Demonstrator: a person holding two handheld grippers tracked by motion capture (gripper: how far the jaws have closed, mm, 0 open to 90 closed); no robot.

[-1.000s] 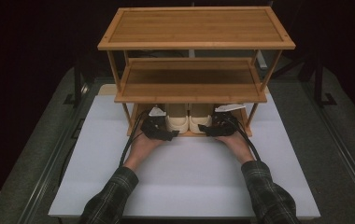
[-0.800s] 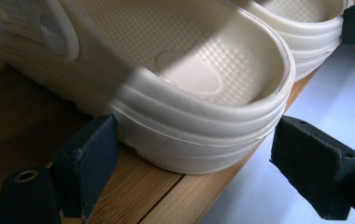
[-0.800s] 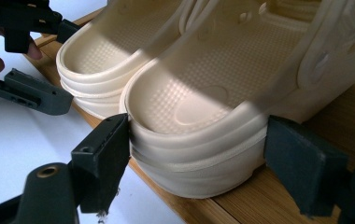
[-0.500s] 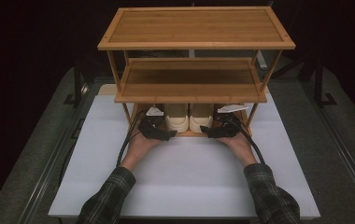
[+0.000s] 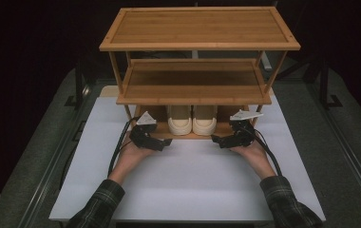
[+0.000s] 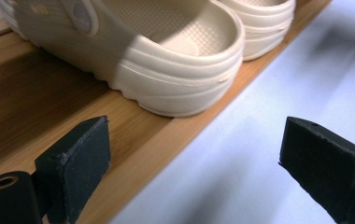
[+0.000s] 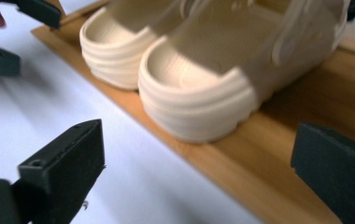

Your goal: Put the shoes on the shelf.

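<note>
shoes: cream pair, side by side on the rack's bottom shelf
left tongs: wide open, empty
right tongs: open too, looks empty

The room behind is very dark, almost black, so no walls or windows can be seen. A white tabletop sits in the middle, bright under light from above. It rests on a bigger grey surface that sticks out past its left and right edges. Shiny metal rails run along the grey surface on both sides of the tabletop. Black stands rise near the far left and far right corners, partly lost in the dark. A wooden rack with three shelves stands at the far edge of the tabletop, and it throws soft shadows.
</note>
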